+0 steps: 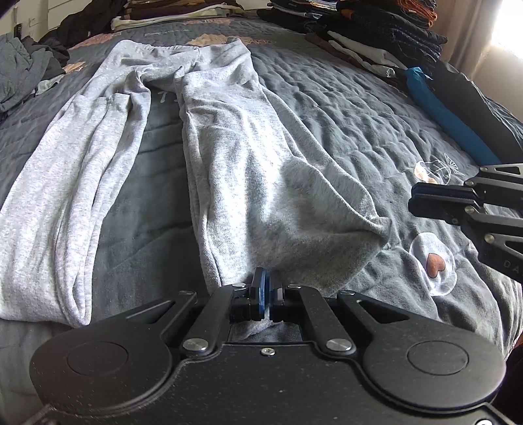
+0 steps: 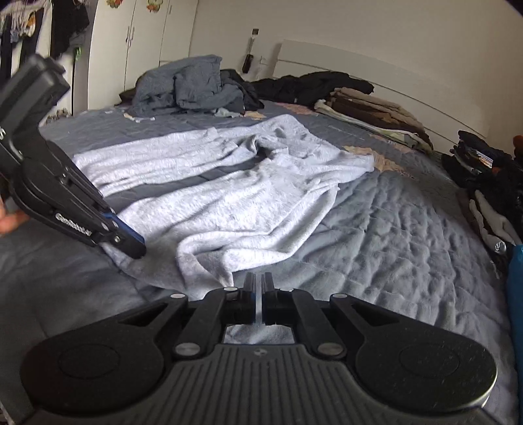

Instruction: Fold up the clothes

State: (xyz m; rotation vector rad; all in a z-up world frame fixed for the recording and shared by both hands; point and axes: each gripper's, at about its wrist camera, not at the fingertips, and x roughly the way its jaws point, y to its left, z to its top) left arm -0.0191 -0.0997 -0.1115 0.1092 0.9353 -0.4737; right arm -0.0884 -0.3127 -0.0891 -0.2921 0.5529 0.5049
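Observation:
Light grey sweatpants (image 1: 235,170) lie spread lengthwise on the bed, waistband at the far end and the two legs running toward me. My left gripper (image 1: 266,284) is shut on the hem of the right-hand leg. The right wrist view shows the same pinch on the pants (image 2: 228,196), with the left gripper (image 2: 132,248) angled down onto the cloth edge. My right gripper (image 2: 258,284) is shut with only a thin slit between its pads and nothing in it. It hovers just right of that leg's outer hem corner (image 1: 387,225), and the right gripper (image 1: 412,196) stands apart from the cloth.
A grey quilted bedspread (image 1: 343,124) covers the bed. Folded dark clothes (image 1: 376,29) are stacked along the right side, with a blue item (image 1: 447,114) beside them. A heap of unfolded clothes (image 2: 193,85) lies at the far left, another folded stack (image 2: 372,111) by the headboard.

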